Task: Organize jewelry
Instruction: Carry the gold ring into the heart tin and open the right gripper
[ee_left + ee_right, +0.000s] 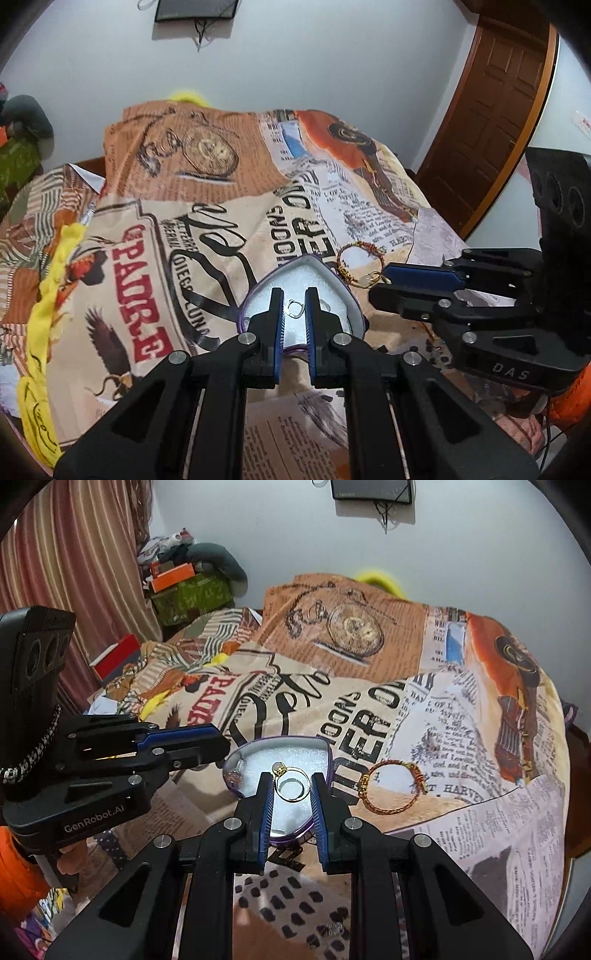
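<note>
A gold ring (291, 783) with a pale bead hangs clasped between the right gripper's (292, 787) fingers above a heart-shaped box (317, 746) with white foam inside. The left gripper (294, 309) sits over the same box, fingers parted around a small silver ring (295, 308) lying on the foam, not pinching it. A gold bangle (391, 787) lies just beside the box on the printed bedspread (461, 738). A brown door (491, 110) stands behind.

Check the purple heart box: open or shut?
Open: the purple heart box has no lid on, its white foam lining exposed with a gold ring over it.
</note>
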